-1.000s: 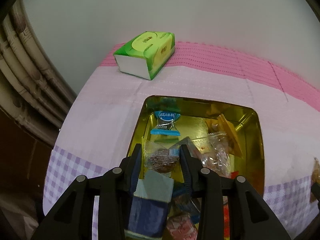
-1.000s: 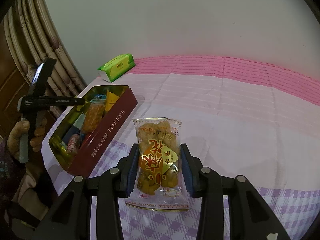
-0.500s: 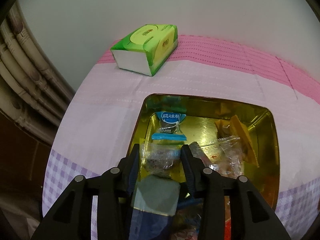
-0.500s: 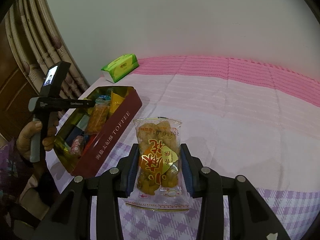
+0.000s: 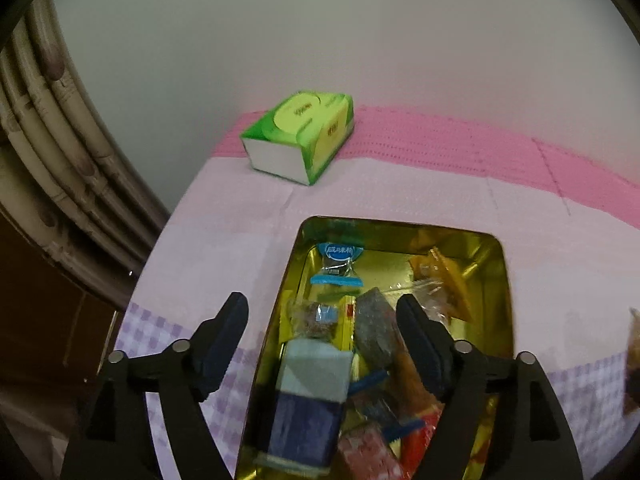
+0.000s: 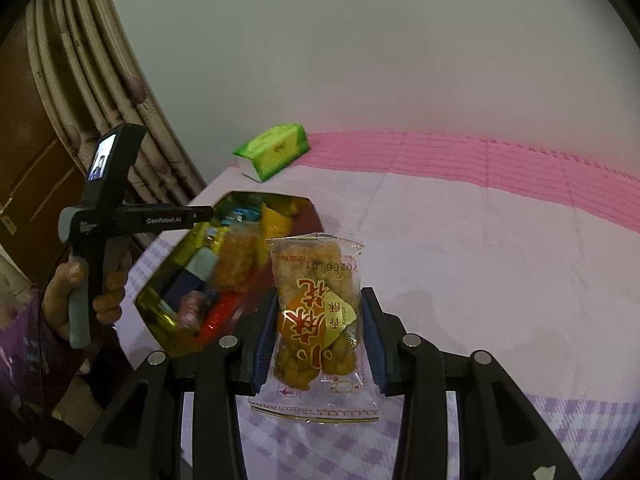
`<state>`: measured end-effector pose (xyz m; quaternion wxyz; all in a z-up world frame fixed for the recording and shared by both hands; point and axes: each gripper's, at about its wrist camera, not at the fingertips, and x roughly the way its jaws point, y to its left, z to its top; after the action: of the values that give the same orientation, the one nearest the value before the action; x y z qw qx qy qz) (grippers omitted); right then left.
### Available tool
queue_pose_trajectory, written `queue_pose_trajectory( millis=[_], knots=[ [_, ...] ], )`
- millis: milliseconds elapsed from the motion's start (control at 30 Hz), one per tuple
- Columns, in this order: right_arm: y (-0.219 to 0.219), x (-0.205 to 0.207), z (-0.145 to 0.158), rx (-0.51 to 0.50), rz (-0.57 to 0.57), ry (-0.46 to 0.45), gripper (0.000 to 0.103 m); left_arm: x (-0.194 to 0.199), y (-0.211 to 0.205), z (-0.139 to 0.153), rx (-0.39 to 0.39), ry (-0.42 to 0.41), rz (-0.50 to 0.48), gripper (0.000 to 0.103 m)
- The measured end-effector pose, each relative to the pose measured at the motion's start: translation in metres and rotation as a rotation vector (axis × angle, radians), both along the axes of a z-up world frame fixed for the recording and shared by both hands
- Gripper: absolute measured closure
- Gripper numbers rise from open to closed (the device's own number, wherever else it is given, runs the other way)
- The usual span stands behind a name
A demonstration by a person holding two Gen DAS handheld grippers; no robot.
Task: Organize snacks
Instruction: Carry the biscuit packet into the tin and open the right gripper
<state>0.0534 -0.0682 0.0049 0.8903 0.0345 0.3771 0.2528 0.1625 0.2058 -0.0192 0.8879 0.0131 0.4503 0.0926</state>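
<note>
Gold-lined, the rectangular toffee tin (image 5: 505,280) sat heaped with crinkly wrapped sweets under the left gripper (image 5: 322,320), its jaws spread wide; the right gripper (image 6: 319,334) clamped a clear fried-twist snack packet (image 6: 316,312) near the tin's right.

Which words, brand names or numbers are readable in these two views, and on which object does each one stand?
"GenRobot.AI": on the side of the left gripper.
"20260101", seen upside down; last digits uncertain: on the fried snack packet held by the right gripper.
Large red Chinese characters on that packet: upside down, not surely readable.
Blue candy wrapper in the tin: white characters, blurred.
Green tissue pack: print too small.
</note>
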Motion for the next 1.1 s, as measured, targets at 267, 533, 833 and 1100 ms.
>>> queue_pose_trajectory(
  millis=[267,533,833,1100],
  knots=[
    [0.049,0.015,0.017,0.044,0.100,-0.007,0.065,-0.046,0.008,0.034,-0.033,-0.045,0.055,0.019],
    [0.104,0.032,0.007,0.055,0.173,0.041,0.065,-0.090,0.021,0.046,-0.065,-0.073,0.137,0.018],
    [0.139,0.044,-0.015,0.017,0.186,0.087,0.065,-0.118,0.026,0.042,-0.039,-0.112,0.195,0.018],
    [0.150,0.053,-0.027,-0.020,0.157,0.099,0.065,-0.115,0.026,0.037,-0.011,-0.120,0.177,0.018]
  ],
)
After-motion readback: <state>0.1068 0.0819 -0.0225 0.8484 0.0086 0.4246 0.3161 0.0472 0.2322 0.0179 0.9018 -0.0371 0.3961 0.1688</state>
